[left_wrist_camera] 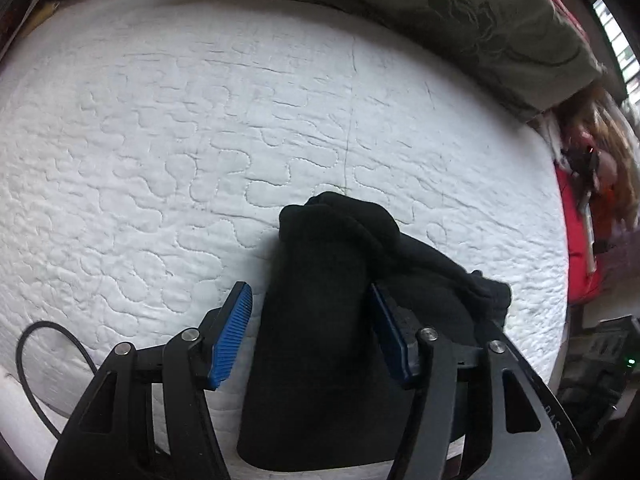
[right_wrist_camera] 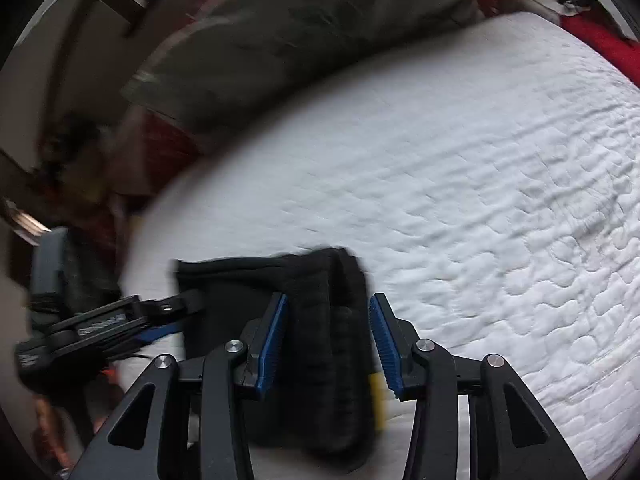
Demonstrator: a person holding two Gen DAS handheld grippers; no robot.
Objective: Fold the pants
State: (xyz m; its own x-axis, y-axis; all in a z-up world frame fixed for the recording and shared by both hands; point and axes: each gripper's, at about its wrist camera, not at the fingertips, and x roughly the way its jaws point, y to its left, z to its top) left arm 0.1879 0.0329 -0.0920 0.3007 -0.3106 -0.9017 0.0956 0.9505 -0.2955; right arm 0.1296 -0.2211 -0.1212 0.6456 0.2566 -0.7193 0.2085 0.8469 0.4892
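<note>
Black pants (left_wrist_camera: 316,256) lie folded into a thick bundle on a white quilted mattress (left_wrist_camera: 200,120). In the left wrist view my left gripper (left_wrist_camera: 310,304) straddles the bundle. Its left pad stands clear of the cloth over the mattress, and its right pad is at the cloth's edge. In the right wrist view the pants (right_wrist_camera: 320,276) show a ribbed band running between the blue pads of my right gripper (right_wrist_camera: 328,312). The right pad is apart from the band. The left gripper (right_wrist_camera: 188,314) reaches onto the same bundle from the left. This view is blurred.
An olive-green pillow (left_wrist_camera: 480,20) lies along the mattress's far side, also seen as the pillow (right_wrist_camera: 280,40). Red fabric (left_wrist_camera: 576,240) and clutter sit beyond the right edge. A black cable (left_wrist_camera: 48,344) loops at the near left.
</note>
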